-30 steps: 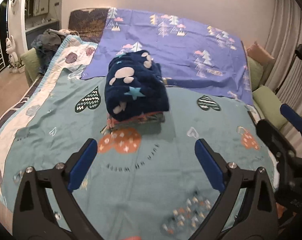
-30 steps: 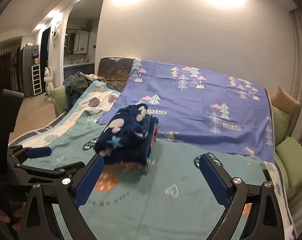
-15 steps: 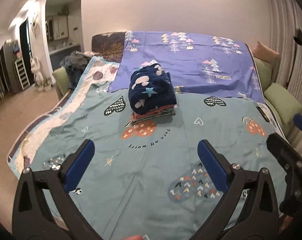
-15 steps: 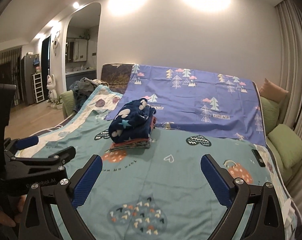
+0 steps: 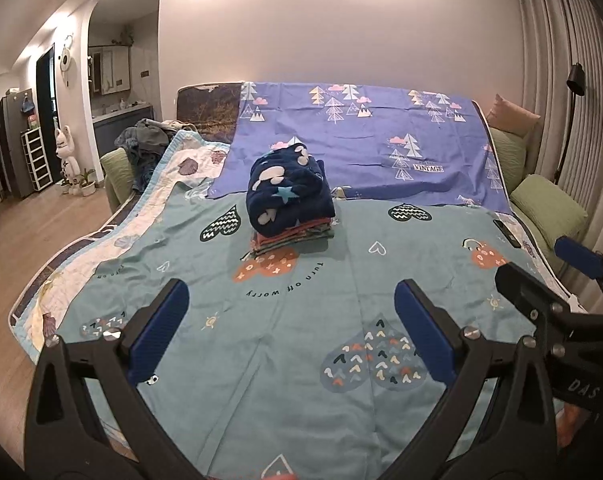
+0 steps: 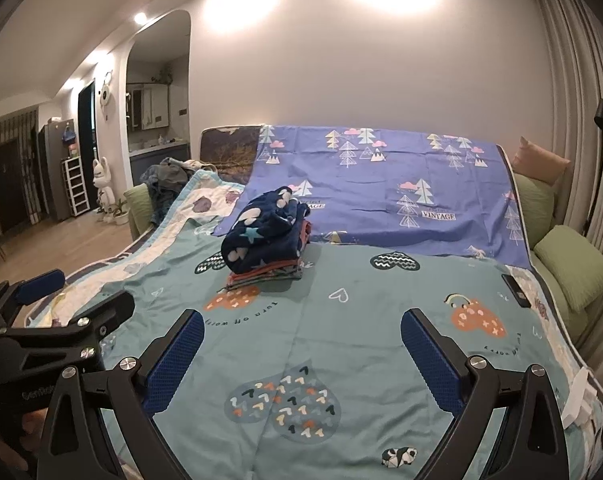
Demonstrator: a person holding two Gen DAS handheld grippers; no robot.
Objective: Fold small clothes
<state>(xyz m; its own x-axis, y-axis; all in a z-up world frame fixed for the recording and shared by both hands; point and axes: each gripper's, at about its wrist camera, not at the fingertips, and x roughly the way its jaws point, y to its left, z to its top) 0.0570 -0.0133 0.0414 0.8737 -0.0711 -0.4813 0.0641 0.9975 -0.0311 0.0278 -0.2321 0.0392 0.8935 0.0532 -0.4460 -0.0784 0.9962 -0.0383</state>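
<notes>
Stack of folded small clothes point(image 5: 291, 216) sits at about twelve o'clock from my tongs, out in the middle of the bed, well apart from both of them. On top is the navy fleece piece point(image 5: 287, 194) with the star and pale blobs, bulky and rounded; under it, thin folded layers point(image 5: 289, 238) in reddish and grey tones, their edges peeking out toward me.

Left tongs point(image 5: 287, 326) are spread wide with nothing between the blue pads. Right tongs point(image 6: 301, 358) likewise, released and bare, hovering over the teal heart-print sheet point(image 5: 341, 300).

Now the worry: that fleece roll looks top-heavy for the flat pile beneath. From the right view it leans toward nine o'clock, overhanging the thin layers. If I nudge it, or press the bed near it, I reckon it could roll off and come undone.

The sheet itself is loose; dragging a tong tip across it could tug the stack along.

Further out, a heap of unfolded clothes point(image 5: 149, 140) lies at ten o'clock by the bed's far corner. Reaching across for it means passing close to the stack, so a careless sweep could topple it. A dark phone-like slab point(image 6: 515, 290) rests at two o'clock near the bed edge; I'd steer clear.
</notes>
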